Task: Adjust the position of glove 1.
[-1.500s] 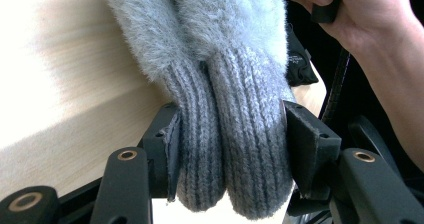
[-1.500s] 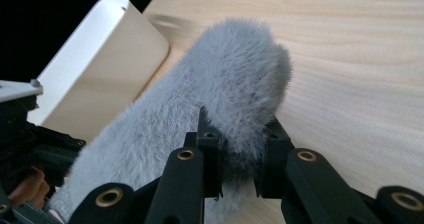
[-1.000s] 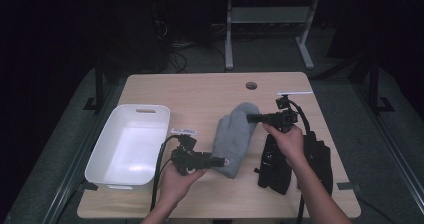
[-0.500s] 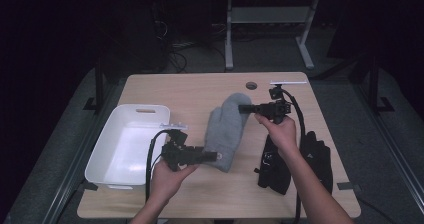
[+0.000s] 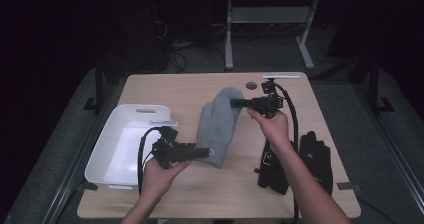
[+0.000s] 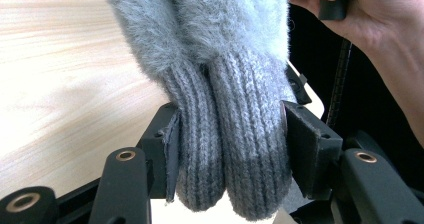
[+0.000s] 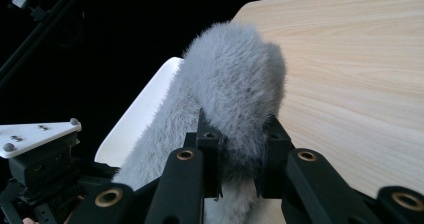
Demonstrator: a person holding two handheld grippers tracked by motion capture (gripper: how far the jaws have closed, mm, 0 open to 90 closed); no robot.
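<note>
Right now I am holding the grey mitten stretched between my two tools above the middle of the wooden table, its long axis running from the ribbed cuff near me, tilted toward the white bin, up to the fuzzy tip pointing away and to the right. My left gripper is pinching the doubled cuff, while my right gripper is clamping the rounded tip. Beside the cuff a small patch is showing, though I cannot read it, and two black gloves are lying at the right.
</note>
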